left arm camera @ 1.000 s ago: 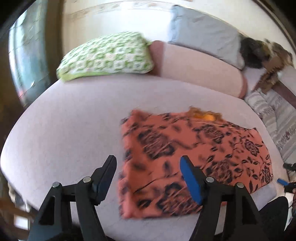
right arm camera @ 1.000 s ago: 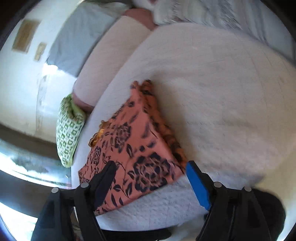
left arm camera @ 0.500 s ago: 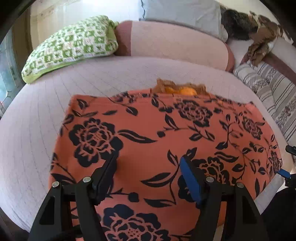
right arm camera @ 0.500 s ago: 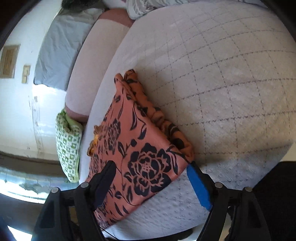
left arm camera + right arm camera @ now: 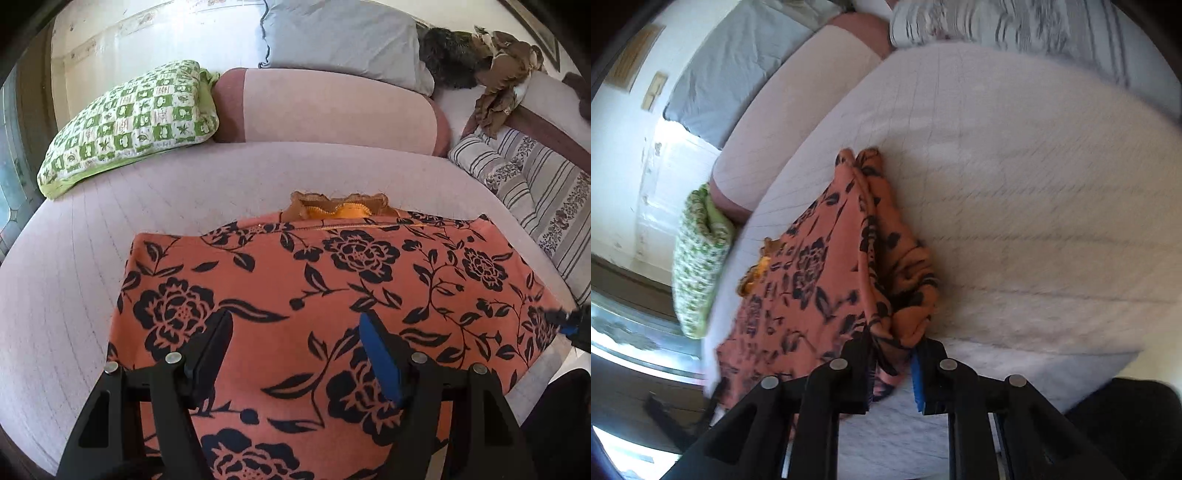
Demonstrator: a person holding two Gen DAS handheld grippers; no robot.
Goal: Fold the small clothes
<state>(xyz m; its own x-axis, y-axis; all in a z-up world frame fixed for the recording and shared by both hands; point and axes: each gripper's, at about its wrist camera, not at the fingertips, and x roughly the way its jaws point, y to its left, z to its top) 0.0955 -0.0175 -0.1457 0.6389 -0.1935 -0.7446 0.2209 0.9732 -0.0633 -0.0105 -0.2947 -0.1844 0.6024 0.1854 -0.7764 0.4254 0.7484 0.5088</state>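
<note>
One garment is in play: an orange floral-print garment (image 5: 332, 295) spread flat on the quilted bed (image 5: 74, 288), directly under and ahead of the left claw (image 5: 295, 350). That claw hangs wide above the cloth with nothing between its fingers, the near hem running beneath it and the far edge, where a frilled orange trim (image 5: 340, 206) peeks out, lying well ahead of it.

At the garment's right-hand corner the right claw (image 5: 892, 369) is closing, its jaws now narrow with a bunched wad of the fabric (image 5: 886, 354) between them; the cloth rises in a rumpled ridge straight ahead of it, so the corner looks gripped and starting to lift.

By my reading the task is early in its fold. The piece looks already laid out and smoothed, possibly doubled once, since layered edges show along the side by the right claw, though I cannot tell how many layers. What seems left: the left claw has yet to take its own corner, then both would carry the near edge over toward the far one, and flatten the result.

Beyond the garment, well ahead of the left claw, lie a green checked pillow (image 5: 129, 122), a pink bolster (image 5: 332, 107) and a striped blanket (image 5: 535, 192), all clear of the work.
</note>
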